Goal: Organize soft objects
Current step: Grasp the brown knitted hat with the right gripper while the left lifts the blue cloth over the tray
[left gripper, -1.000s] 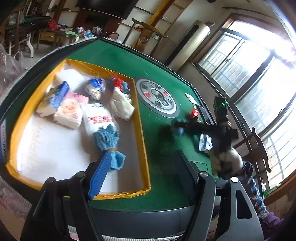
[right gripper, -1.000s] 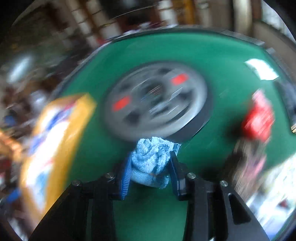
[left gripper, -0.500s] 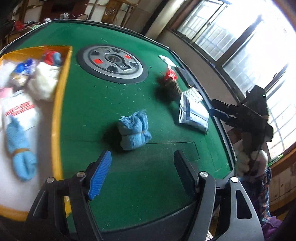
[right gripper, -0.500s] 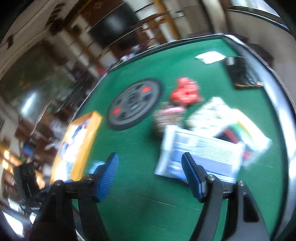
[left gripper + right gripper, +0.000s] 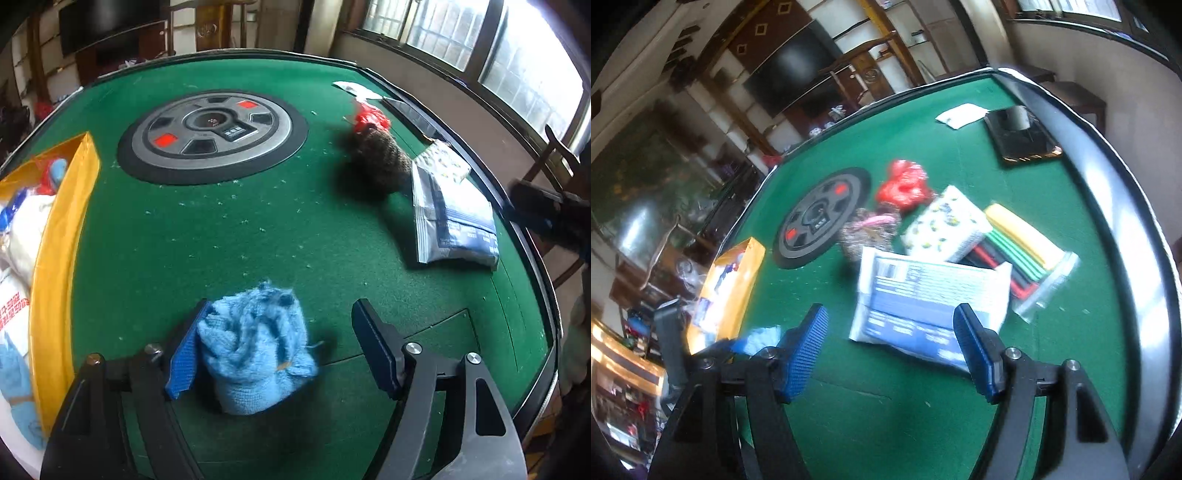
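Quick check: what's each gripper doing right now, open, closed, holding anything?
Left gripper: open, straddling the blue cloth bundle, one finger against it, not clamped.
Right gripper: open, holding nothing, just opened, aimed at the blue-and-white packet.

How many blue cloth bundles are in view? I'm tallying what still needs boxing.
2. One blue cloth bundle lies on the green table between the open jaws of the left gripper; another lies in the yellow box. More may be hidden.
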A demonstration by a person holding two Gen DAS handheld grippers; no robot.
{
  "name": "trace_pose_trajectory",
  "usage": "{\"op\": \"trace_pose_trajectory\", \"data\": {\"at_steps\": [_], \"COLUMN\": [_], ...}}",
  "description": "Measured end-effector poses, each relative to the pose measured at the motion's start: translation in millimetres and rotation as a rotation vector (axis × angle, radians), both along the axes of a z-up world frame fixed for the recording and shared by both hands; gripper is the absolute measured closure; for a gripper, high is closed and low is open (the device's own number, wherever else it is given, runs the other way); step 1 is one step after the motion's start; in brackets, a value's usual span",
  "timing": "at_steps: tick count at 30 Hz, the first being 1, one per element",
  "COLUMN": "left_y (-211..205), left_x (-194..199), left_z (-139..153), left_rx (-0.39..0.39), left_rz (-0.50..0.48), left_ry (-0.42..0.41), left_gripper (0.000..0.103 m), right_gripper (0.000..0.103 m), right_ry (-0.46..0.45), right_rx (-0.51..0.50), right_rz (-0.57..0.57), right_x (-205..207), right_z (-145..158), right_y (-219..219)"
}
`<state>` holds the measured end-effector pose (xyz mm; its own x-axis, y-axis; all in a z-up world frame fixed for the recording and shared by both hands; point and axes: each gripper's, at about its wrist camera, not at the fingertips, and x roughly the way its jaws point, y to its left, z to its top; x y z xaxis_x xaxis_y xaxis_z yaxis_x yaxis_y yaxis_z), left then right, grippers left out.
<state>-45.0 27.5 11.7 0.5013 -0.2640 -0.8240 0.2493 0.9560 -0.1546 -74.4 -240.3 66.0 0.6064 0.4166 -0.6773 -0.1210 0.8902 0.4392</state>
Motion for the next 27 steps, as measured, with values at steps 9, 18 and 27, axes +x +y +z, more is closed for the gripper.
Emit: {"op": "trace_pose_trajectory", "data": {"at_steps": [9, 18, 27], "left_y": [67.4, 155.0, 279.4], "left_x": [-14.2, -58.1, -72.6], "left_z": [25.4, 73.5, 54.1], "left_rx": [-0.252, -0.391, -0.248], "left_rz": [0.054, 0.131, 0.434], "left_ry": [0.011, -0.089, -0.045], "left_gripper": [0.072, 0.072, 0.071], "right_gripper": [0.038, 0.058, 0.061], "right_ry": [-0.027, 0.059, 0.051], "right_rx": [-0.281, -0.545, -0.342], "right_rz": [0.075, 0.036, 0.016], "right_x": [53.9, 107.1, 93.0], "right_z": [2.9, -28.5, -2.2], "right_y": [75.4, 114.4, 100.7]}}
